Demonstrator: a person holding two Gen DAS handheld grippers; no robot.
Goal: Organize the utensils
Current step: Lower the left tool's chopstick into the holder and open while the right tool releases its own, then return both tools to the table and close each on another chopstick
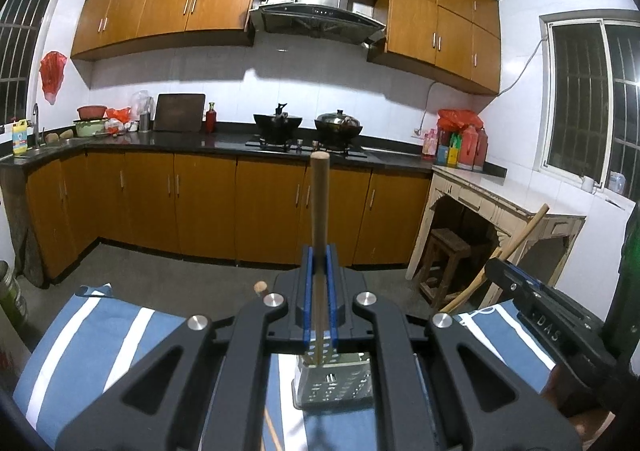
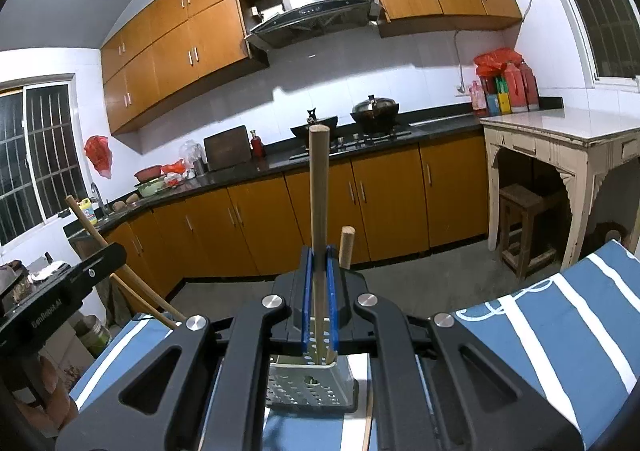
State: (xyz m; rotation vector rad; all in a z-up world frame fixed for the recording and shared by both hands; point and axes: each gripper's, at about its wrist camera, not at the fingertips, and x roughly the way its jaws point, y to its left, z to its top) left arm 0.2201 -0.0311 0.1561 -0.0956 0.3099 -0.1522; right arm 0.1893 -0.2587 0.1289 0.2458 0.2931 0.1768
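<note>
Each claw is pressed together on a wooden stick of its own. In the left wrist view, the left claw [image 1: 319,257] pinches a wooden-handled utensil [image 1: 320,203] between its blue pads, the rounded handle end rising toward twelve o'clock against the kitchen cabinets [image 1: 200,203]. Below the pads, the utensil runs down into a perforated metal holder [image 1: 332,383] that stands on a blue-and-white striped cloth [image 1: 92,335]. The tip of another wooden handle [image 1: 261,287] peeks up just beside the claw at about ten o'clock. At about three o'clock the black body of the right claw [image 1: 520,283] is seen from the side, with a slanting wooden stick [image 1: 520,235] behind it; how that stick is held cannot be told from here. In the right wrist view, the right claw [image 2: 319,257] likewise pinches a wooden stick [image 2: 319,203] upright between its pads, its lower part going into the same kind of perforated holder [image 2: 312,387] on the striped cloth [image 2: 540,331]. A second, shorter handle [image 2: 346,247] stands just beside it at one o'clock. At nine o'clock part of the left claw's body [image 2: 72,275] shows, with a long wooden handle [image 2: 120,263] slanting past it.
</note>
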